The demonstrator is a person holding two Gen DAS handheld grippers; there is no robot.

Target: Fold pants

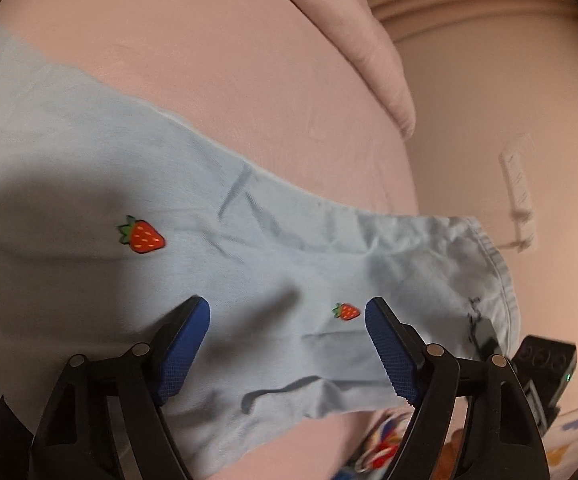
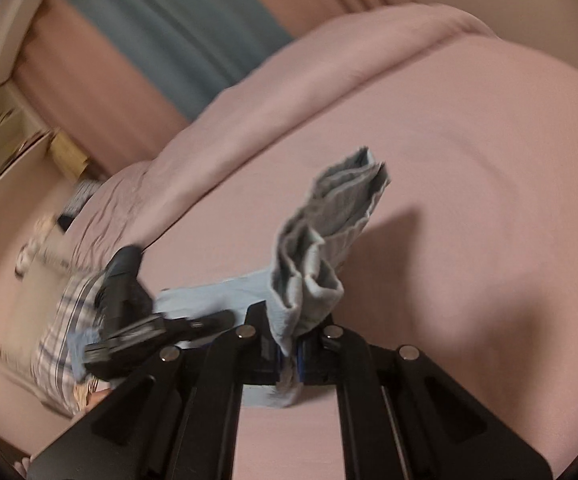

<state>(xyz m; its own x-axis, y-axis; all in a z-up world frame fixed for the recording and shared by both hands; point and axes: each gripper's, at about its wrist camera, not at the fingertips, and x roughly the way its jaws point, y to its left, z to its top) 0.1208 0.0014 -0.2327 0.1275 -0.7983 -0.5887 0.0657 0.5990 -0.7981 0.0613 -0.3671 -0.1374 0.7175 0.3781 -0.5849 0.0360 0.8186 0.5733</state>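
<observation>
fingers of the left gripper (image 1: 287, 320) spread wide, empty above the pants (image 1: 209, 240) lying flat on the bed (image 1: 249, 100); right gripper (image 2: 289, 354) pinches a bunched end. soft, light, floppy cloth: best taken at hems or waistband.

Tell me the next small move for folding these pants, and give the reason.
Probably lower the left gripper and close it on the pants. Its fingers stand open above the flat cloth beside a strawberry, holding nothing, while the right gripper is already clamped on a bunched end.
</observation>
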